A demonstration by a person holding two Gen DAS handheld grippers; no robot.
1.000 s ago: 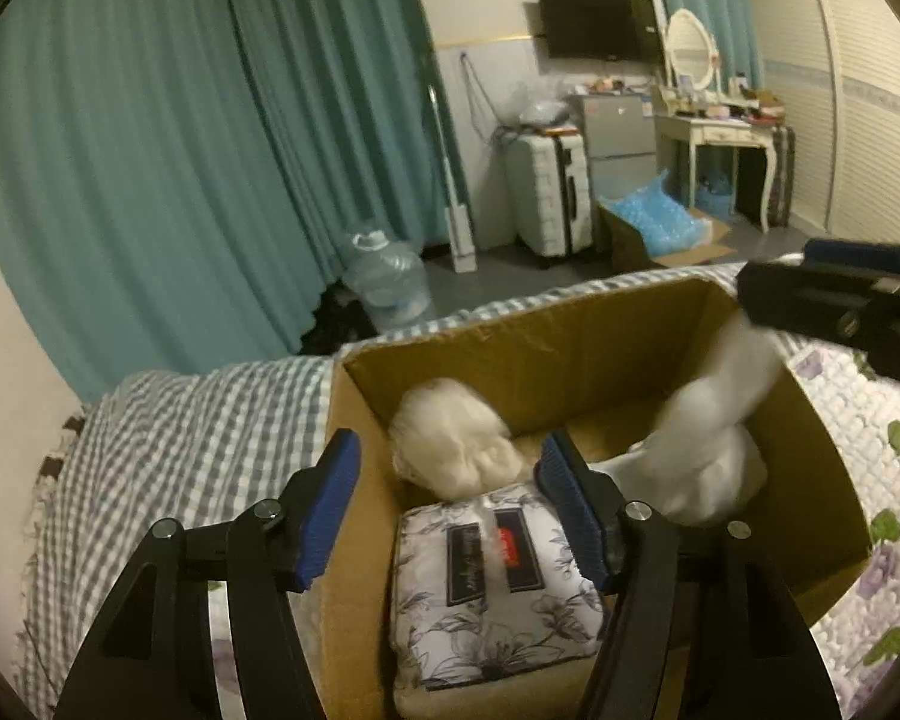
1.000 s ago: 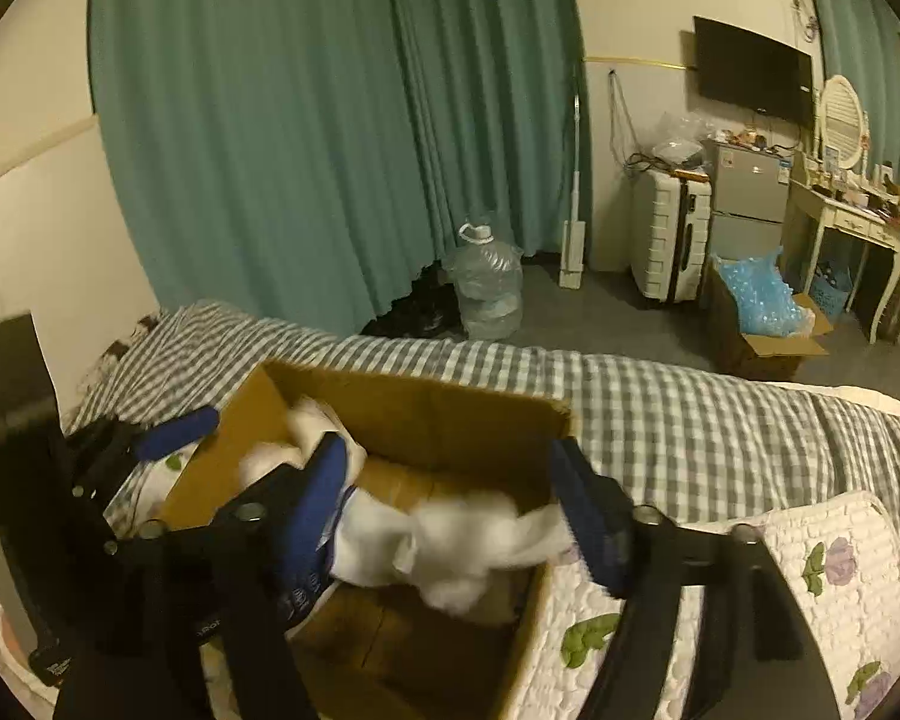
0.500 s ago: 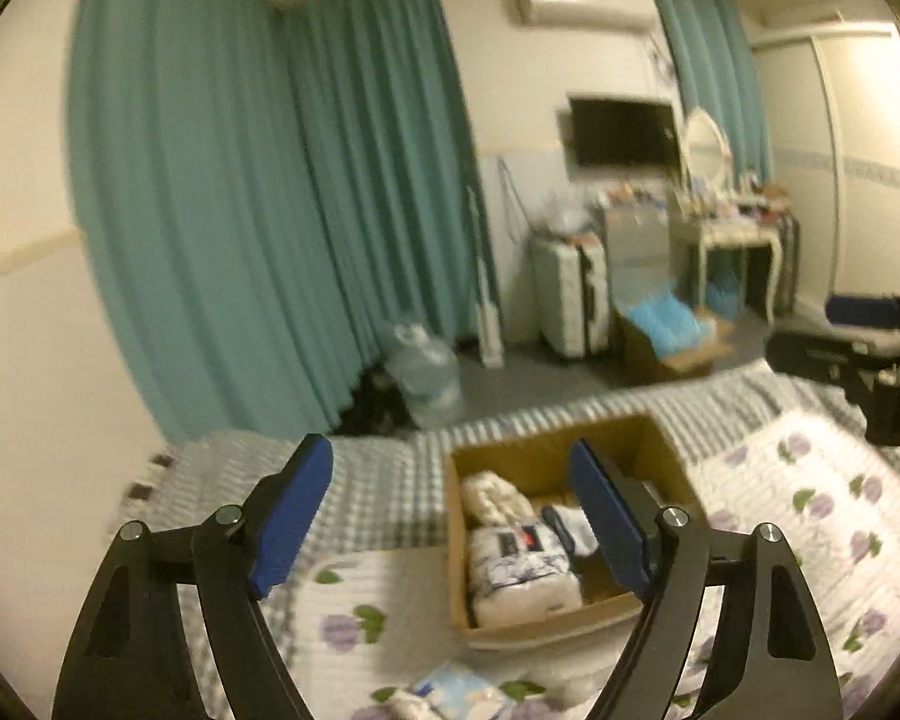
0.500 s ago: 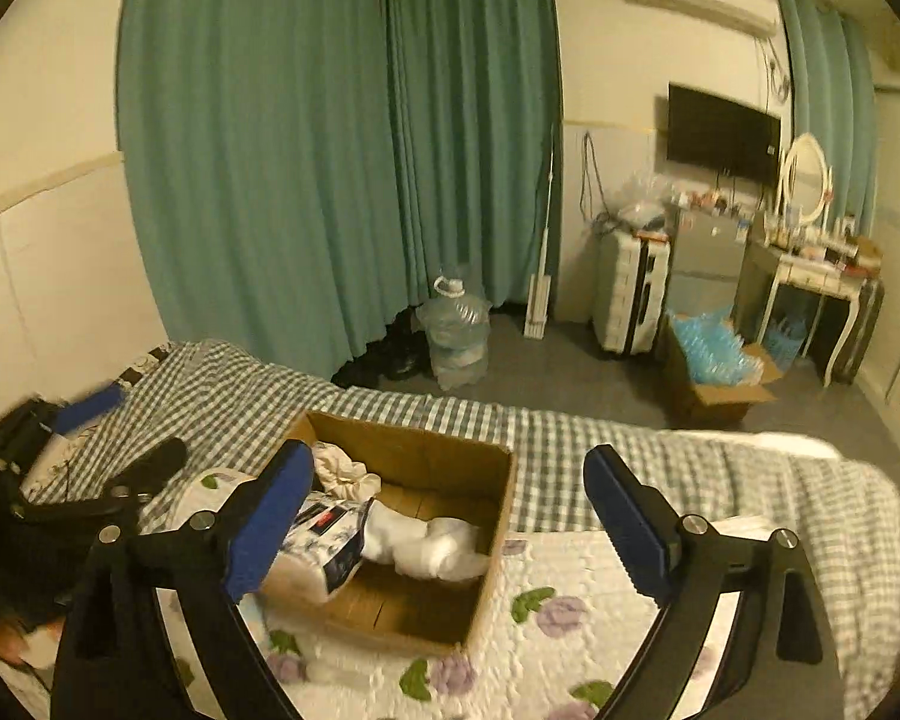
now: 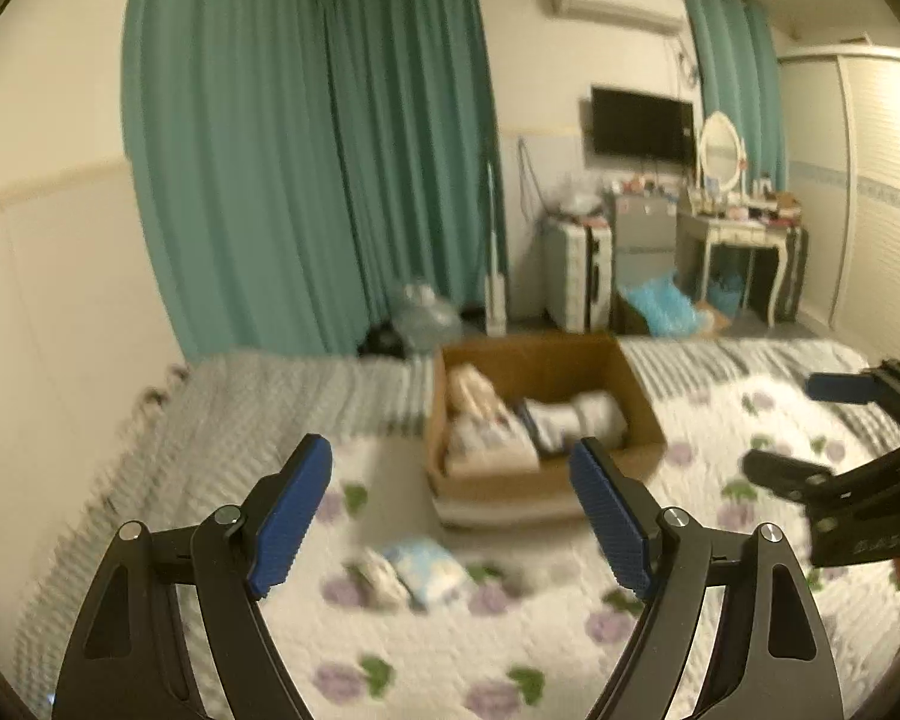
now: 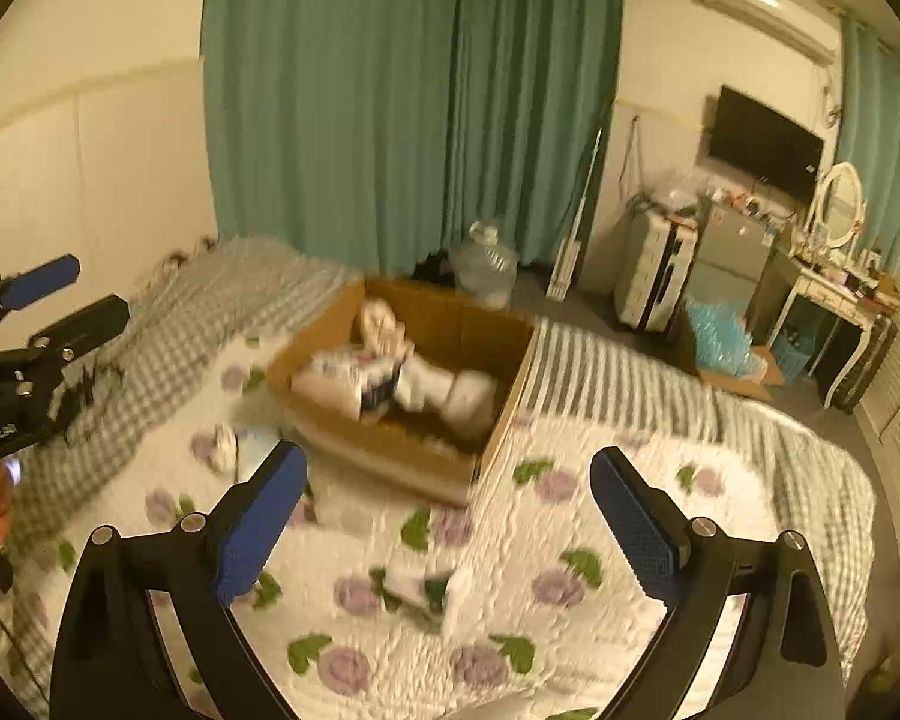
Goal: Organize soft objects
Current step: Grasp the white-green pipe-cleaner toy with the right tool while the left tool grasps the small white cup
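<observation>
1. Holding both grippers, left gripper [image 5: 450, 510] and right gripper [image 6: 447, 522], jaws spread, empty.
2. I see two small soft bundles [image 5: 411, 570] lower centre on the quilt [image 5: 510, 648], outside the cardboard box [image 5: 498, 486].
3. Risk: blurred view (targets indistinct) could cause my grab to pinch quilt.

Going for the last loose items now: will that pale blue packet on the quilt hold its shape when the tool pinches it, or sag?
The pale blue packet looks puffy and rounded, so it will probably squash and droop. It is likely light. Blur hides its surface, so slipperiness is uncertain. Both the left tool and the right tool are open.
</observation>
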